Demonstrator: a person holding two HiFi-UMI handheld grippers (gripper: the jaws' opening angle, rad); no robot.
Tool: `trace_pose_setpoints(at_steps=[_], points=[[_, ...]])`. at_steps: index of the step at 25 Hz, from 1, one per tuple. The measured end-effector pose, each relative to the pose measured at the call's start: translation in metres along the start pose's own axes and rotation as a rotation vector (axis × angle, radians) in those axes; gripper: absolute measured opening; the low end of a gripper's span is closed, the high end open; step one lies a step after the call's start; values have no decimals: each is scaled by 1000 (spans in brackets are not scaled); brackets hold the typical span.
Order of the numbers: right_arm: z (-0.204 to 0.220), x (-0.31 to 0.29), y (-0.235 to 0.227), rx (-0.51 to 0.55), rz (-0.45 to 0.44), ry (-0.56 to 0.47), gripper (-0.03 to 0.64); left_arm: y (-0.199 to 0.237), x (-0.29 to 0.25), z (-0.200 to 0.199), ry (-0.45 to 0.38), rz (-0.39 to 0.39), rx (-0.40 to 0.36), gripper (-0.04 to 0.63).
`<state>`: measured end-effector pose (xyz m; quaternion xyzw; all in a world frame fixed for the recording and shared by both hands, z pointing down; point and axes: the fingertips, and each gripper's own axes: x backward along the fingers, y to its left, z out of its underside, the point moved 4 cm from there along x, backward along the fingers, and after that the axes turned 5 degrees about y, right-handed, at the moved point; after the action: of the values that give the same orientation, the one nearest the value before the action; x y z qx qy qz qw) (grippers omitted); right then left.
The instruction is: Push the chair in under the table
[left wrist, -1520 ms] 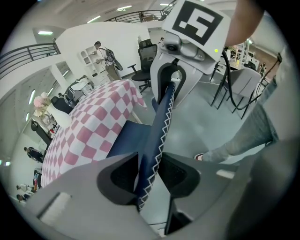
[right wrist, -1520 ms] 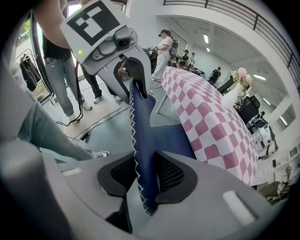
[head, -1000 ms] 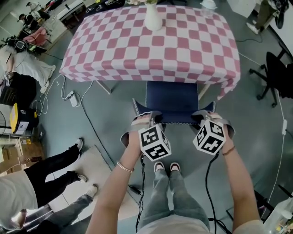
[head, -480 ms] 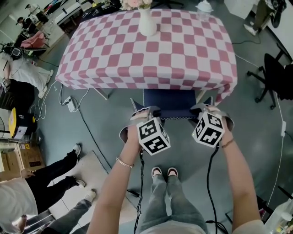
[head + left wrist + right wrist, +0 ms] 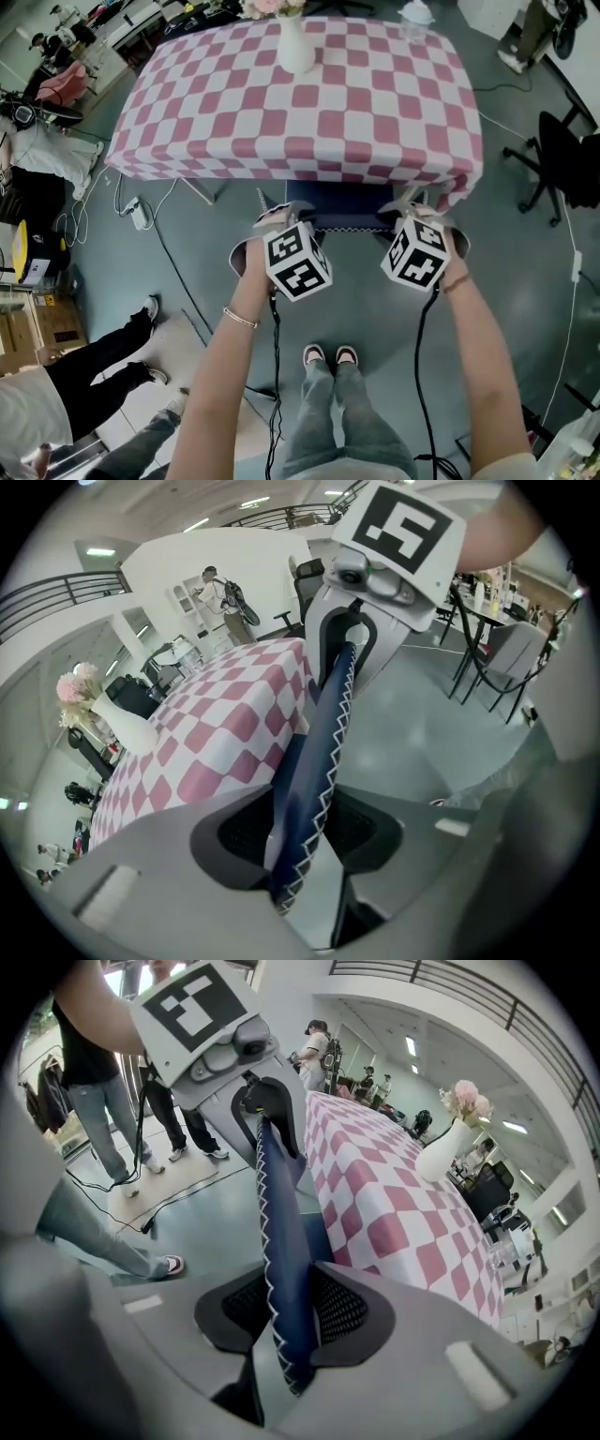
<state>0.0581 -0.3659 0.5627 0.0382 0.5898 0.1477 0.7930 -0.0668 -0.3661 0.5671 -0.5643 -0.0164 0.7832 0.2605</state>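
Left gripper point(image 5: 300, 832): jaws opening, pads touching the blue backrest point(image 5: 323, 724) edge between them. Right gripper point(image 5: 286, 1312): clamped on same edge, right corner. One per corner keeps the push square. Chair point(image 5: 337, 199) seat mostly under checked table point(image 5: 300, 112); likely nearly done.

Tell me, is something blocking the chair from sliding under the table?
Nothing visible blocks it. The chair seat sits mostly beneath the table and its checkered cloth. What lies farther under the cloth is hidden.
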Motion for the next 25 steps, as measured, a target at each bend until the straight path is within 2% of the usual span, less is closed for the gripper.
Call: trace_pose_setpoints(at_steps=[3, 7, 11, 15, 17, 20, 23, 25], points=[[0, -1, 0, -4, -6, 5, 114, 0, -1, 0, 0, -11, 3, 147], [2, -2, 2, -3, -8, 11, 115, -2, -3, 2, 21, 12, 9, 149], [0, -7, 4, -6, -51, 5, 118, -5, -5, 6, 41, 39, 0, 150], [3, -8, 9, -40, -58, 40, 132, -12, -4, 10, 46, 39, -5, 164], [2, -4, 11, -57, -38, 29, 132, -13, 4, 12, 35, 34, 45, 173], [-5, 15, 14, -115, -25, -45, 135, -15, 27, 9, -55, 37, 146, 173], [-15, 48, 12, -230, -15, -183, 135, -12, 62, 4, -177, 33, 256, 173], [-19, 75, 10, -324, 21, -300, 135, -6, 93, -2, -282, 8, 357, 173]])
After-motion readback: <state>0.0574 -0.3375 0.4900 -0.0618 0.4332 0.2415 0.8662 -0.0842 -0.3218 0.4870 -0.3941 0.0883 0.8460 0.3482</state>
